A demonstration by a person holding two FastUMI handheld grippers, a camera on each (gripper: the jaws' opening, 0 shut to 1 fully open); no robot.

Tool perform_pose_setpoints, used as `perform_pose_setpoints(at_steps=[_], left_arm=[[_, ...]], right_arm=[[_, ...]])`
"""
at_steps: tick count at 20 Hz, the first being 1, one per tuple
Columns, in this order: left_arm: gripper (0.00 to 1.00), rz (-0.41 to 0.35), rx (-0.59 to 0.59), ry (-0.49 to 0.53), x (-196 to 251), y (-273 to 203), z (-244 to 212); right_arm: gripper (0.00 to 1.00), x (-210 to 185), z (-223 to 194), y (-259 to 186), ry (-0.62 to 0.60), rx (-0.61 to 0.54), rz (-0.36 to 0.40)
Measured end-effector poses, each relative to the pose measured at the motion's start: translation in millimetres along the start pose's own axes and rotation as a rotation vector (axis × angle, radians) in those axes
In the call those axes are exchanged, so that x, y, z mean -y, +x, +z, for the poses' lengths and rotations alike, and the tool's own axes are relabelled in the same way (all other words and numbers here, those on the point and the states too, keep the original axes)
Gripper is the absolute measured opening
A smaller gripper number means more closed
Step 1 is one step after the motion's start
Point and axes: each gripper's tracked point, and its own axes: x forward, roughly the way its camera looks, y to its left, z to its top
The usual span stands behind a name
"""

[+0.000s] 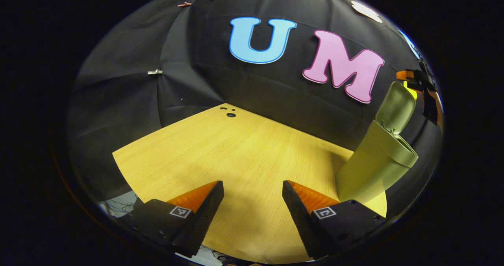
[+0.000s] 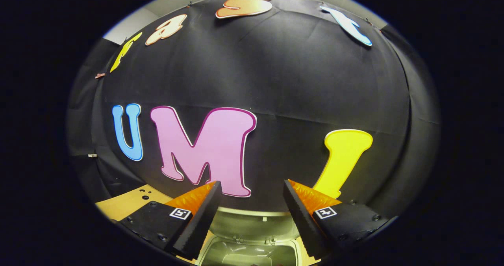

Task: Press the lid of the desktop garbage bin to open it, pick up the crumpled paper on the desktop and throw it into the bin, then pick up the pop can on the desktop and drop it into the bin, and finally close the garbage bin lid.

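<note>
Each gripper carries two wedge-shaped fingers on black blocks. The left gripper (image 1: 253, 187) bears small square black-and-white markers on both blocks, beside dark screws. The right gripper (image 2: 252, 188) has matching markers, screws and ridged inner finger faces.

1. Garbage bin (image 1: 374, 167): pale olive green, upright at the table's right edge; mouth open.
2. Lid (image 1: 395, 107): same green, swung up on its rear hinge; standing nearly vertical.

wall: black cloth (image 1: 252, 88), creased, 12 o'clock | table (image 1: 236, 155): light wood, holes at far corner (image 1: 230, 112) | light: warm, from above
</note>
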Motion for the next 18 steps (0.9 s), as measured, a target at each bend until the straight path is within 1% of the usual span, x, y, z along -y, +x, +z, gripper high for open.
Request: perform_pose_setpoints(at_steps=[3, 4, 7, 8, 12, 14, 18], left_arm=[[0.96, 0.026, -0.008, -0.029, -10, 0, -4], [0.96, 0.034, -0.009, -0.030, -13, 1, -5], [0.96, 0.054, -0.022, -0.013, -17, 3, -9], [0.96, 0.056, -0.022, -0.009, -16, 4, -9], [0.96, 0.043, -0.021, -0.013, -8, 9, -7], [0.96, 0.018, -0.024, -0.008, 1, 11, -10], [0.96, -0.025, -0.030, 0.046, 18, 12, -15]], right_arm=[[0.99, 7, -7, 15, 0.003, -0.036, -0.007], [0.97, 9, -9, 18, 0.003, -0.047, -0.012], [0.97, 9, -23, 18, 0.009, -0.094, 0.002], [0.98, 9, -24, 19, 0.015, -0.091, 0.004], [0.98, 10, -26, 5, 0.013, -0.101, 0.015], [0.98, 8, -29, -7, 0.011, -0.096, 0.022], [0.98, 7, -39, -32, 0.035, -0.073, 0.026]])
